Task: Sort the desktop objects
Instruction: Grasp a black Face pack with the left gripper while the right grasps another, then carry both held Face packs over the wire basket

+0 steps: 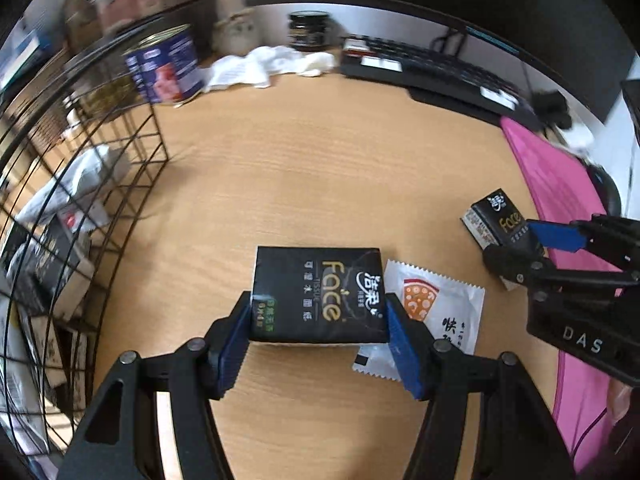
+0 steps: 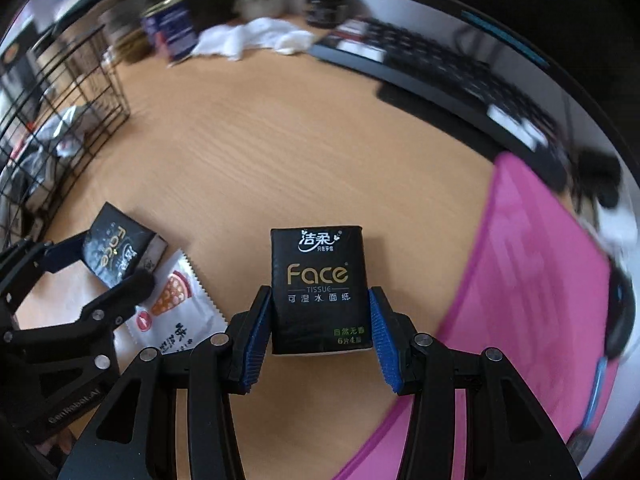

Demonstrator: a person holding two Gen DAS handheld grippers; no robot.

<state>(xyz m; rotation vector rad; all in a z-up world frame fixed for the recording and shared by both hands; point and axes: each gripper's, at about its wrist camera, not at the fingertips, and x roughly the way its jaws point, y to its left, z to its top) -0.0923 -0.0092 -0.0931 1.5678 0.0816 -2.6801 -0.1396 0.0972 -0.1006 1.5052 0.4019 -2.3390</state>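
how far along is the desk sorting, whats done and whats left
Done: the wire basket at the left already holds several packets and papers. In hand: the left gripper grips one black tissue pack, and the right gripper holds a second tissue pack. Left: the white pizza-print sachet lies loose on the desk; both packs remain outside the basket.

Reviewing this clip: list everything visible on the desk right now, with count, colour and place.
tissue packs: 2, black; one in the left gripper, one in the right
snack sachet: 1, white, under the left pack's edge
wire basket: 1, black, desk's left, holding clutter
tin: 1, blue, behind basket
crumpled cloth: white, desk's back
jar: 1, dark, back
keyboard: 1, black, back right
mat: 1, pink, right
desk: wooden
left gripper: black, blue pads
right gripper: same
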